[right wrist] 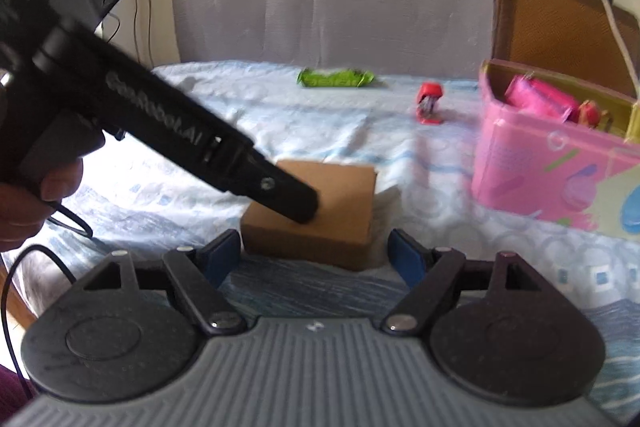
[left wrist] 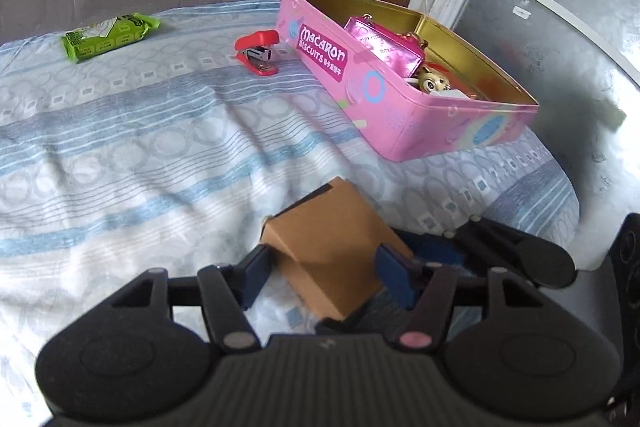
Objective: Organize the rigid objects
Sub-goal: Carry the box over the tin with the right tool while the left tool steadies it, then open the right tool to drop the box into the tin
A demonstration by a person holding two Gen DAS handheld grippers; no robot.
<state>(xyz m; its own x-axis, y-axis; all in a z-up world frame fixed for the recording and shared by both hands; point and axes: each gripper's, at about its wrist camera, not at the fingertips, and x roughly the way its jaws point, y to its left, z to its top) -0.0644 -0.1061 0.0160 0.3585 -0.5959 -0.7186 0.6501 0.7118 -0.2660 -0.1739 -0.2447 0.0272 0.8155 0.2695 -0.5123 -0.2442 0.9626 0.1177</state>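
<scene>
Pickup step, judging by the layout. Left to right on the blue-striped bedsheet (left wrist: 120, 131): crinkled green snack packet (left wrist: 110, 37), small red stapler (left wrist: 258, 53), open pink metal biscuit tin (left wrist: 404, 115) with a few items inside. Small brown cardboard box (left wrist: 336, 251) sits near the front edge, between the left gripper (left wrist: 326, 275) pads; whether they press on it I can't tell. Right gripper (right wrist: 314, 259) is apart, empty, just short of the box. Next move probably: firm up the left grip on the box faces, lift it clear, carry right, lower into free tin space.
</scene>
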